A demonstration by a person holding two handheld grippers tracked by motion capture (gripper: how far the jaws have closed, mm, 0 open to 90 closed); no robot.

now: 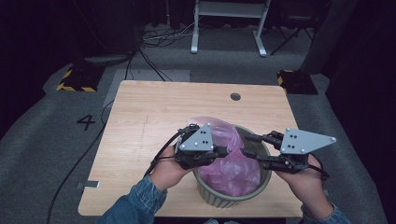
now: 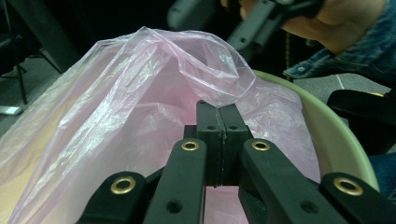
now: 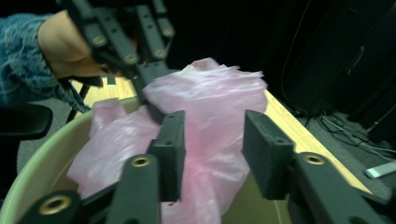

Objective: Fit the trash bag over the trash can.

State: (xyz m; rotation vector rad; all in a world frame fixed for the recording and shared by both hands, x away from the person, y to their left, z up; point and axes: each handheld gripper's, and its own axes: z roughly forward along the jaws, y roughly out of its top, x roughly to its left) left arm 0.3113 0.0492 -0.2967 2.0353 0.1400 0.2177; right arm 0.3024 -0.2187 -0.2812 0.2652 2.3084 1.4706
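A pink plastic bag [image 1: 229, 158] sits loosely inside a pale green ribbed bin [image 1: 261, 184] at the near edge of the wooden worktop [image 1: 154, 116], with its film bunched and rising above the bin's far-left rim. The left tongs [image 1: 223, 151], entering over the bin's left rim, are clamped shut on a fold of the bag; in the left gripper view the two pads [image 2: 219, 135] meet with film pinched between them and the bag billows up beyond them. The right tongs [image 1: 250, 145] hover over the right half of the bin with jaws parted, holding nothing; in the right gripper view the free pink film [image 3: 210, 107] lies straight ahead between the open pads [image 3: 170, 149] and slightly beyond them, toward the left tongs [image 3: 140, 70]. The governing relation is thus that the unheld side of the bag lies to the left of, and just ahead of, the right tongs, which are probably the nearer to that free edge and best placed to seize it and spread the mouth toward the right rim.
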